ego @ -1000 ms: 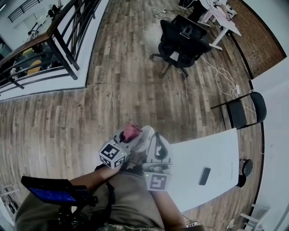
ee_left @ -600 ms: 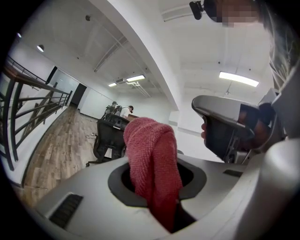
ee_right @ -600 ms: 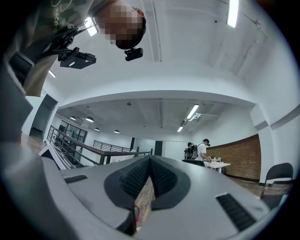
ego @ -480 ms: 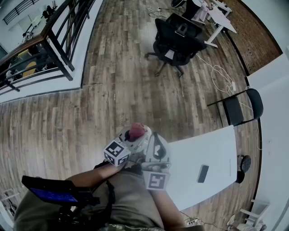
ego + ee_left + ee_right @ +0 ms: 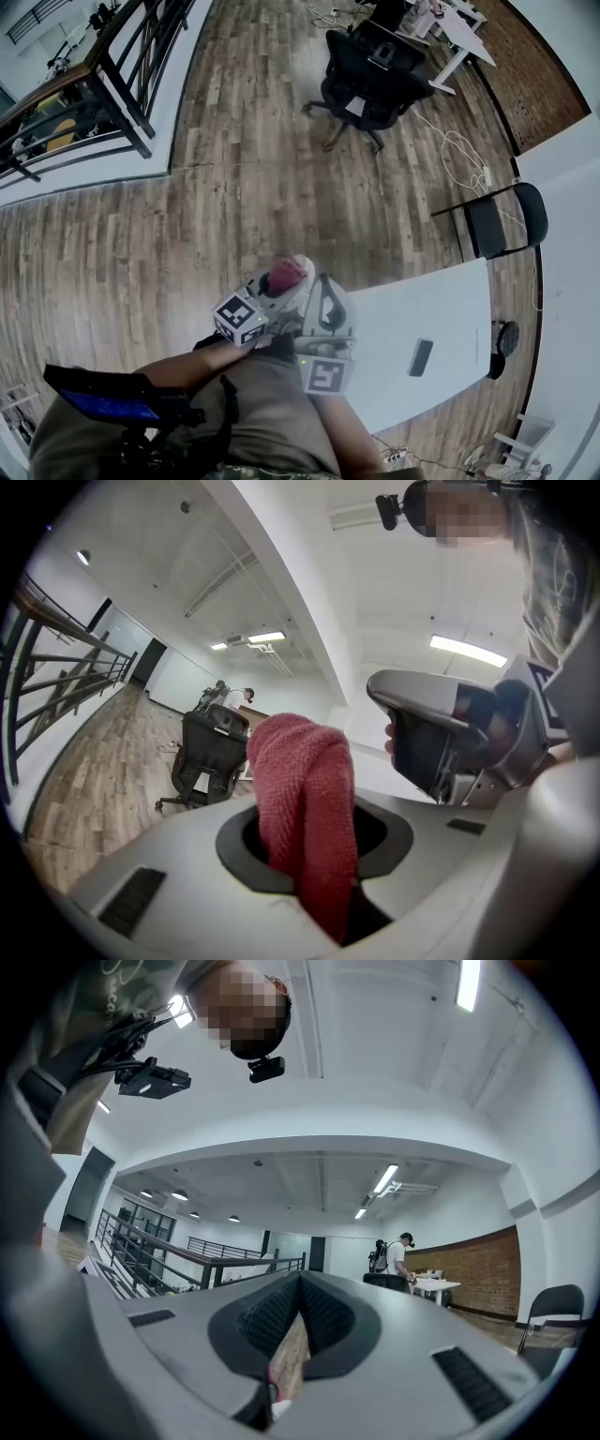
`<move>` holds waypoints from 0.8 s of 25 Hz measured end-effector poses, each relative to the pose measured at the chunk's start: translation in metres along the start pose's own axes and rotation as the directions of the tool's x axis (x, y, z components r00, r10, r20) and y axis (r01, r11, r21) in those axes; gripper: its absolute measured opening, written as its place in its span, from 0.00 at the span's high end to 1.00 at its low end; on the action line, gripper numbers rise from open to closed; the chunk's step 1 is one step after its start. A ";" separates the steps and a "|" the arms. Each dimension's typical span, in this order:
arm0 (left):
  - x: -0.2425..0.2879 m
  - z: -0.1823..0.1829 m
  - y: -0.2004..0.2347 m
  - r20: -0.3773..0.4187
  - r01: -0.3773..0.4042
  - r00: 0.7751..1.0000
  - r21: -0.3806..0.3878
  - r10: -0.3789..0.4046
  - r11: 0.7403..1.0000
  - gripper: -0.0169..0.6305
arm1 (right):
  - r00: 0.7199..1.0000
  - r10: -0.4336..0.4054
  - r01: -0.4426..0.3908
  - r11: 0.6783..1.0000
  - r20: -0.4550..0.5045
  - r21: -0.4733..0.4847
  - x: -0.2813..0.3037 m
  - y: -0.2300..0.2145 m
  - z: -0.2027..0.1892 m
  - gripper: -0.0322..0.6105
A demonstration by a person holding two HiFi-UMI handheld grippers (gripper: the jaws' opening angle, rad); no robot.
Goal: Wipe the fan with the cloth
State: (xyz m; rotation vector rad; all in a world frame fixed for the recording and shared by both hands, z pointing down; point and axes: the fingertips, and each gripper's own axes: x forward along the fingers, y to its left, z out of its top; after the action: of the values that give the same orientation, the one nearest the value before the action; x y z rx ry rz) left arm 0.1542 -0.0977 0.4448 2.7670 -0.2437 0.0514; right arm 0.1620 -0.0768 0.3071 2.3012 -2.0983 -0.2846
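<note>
A red cloth (image 5: 285, 274) sticks out of my left gripper (image 5: 276, 289), whose jaws are shut on it. In the left gripper view the cloth (image 5: 302, 789) hangs folded out of the jaw mouth of the left gripper (image 5: 314, 850). My right gripper (image 5: 322, 289) is just to its right, close beside it, and appears as a grey body (image 5: 448, 731) in the left gripper view. In the right gripper view the right gripper (image 5: 300, 1321) has its black pads together with nothing between them. No fan shows in any view.
A white table (image 5: 450, 309) stands at the right with a dark phone (image 5: 422, 357) on it. A black office chair (image 5: 373, 70) is far ahead and a black chair (image 5: 502, 230) sits by the table. A railing (image 5: 112, 75) runs at the upper left over wood floor.
My left gripper with the red cloth has shifted slightly right, closer to the right gripper. The right gripper has stayed where it was.
</note>
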 end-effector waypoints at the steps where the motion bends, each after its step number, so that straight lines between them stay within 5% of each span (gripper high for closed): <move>1: -0.002 -0.001 0.001 0.000 -0.003 1.000 0.002 0.003 1.000 0.83 | 1.000 0.002 -0.002 1.000 -0.002 0.001 0.000 0.001 -0.001 0.95; 20: -0.041 -0.021 -0.012 0.031 0.070 0.997 -0.005 -0.070 0.998 0.82 | 1.000 0.020 -0.020 1.000 -0.019 0.010 -0.008 0.028 -0.008 0.95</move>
State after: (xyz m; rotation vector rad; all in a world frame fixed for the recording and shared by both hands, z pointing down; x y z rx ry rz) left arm 0.1162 -0.0720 0.4577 2.7691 -0.1543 -0.0095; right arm 0.1343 -0.0730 0.3192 2.2776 -2.1169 -0.2509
